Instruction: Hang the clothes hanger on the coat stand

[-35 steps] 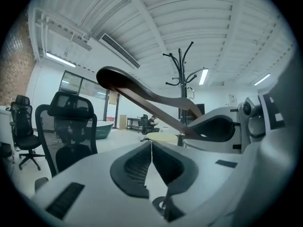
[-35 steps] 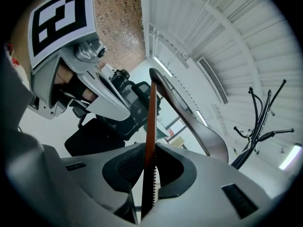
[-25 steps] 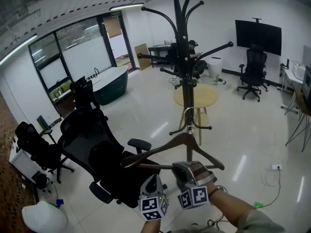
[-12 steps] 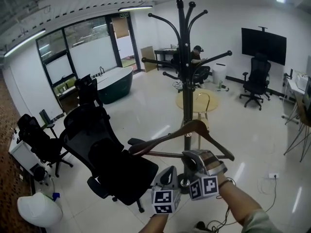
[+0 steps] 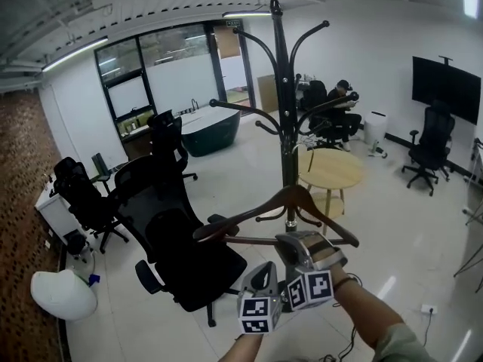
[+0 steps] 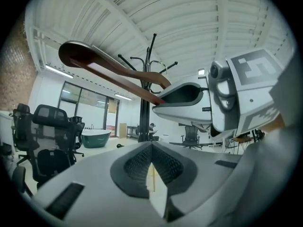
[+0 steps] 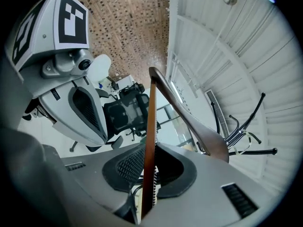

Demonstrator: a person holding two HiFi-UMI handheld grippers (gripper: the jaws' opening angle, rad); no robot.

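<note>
Right gripper view: the right gripper (image 7: 150, 174) clenches the hanger (image 7: 189, 117) by its thin lower bar. The hanger sits just near of the coat stand (image 5: 285, 127) pole, below its arms. Gripped so narrowly, it could swivel and miss. The left gripper (image 6: 151, 167) is closed and empty.
</note>
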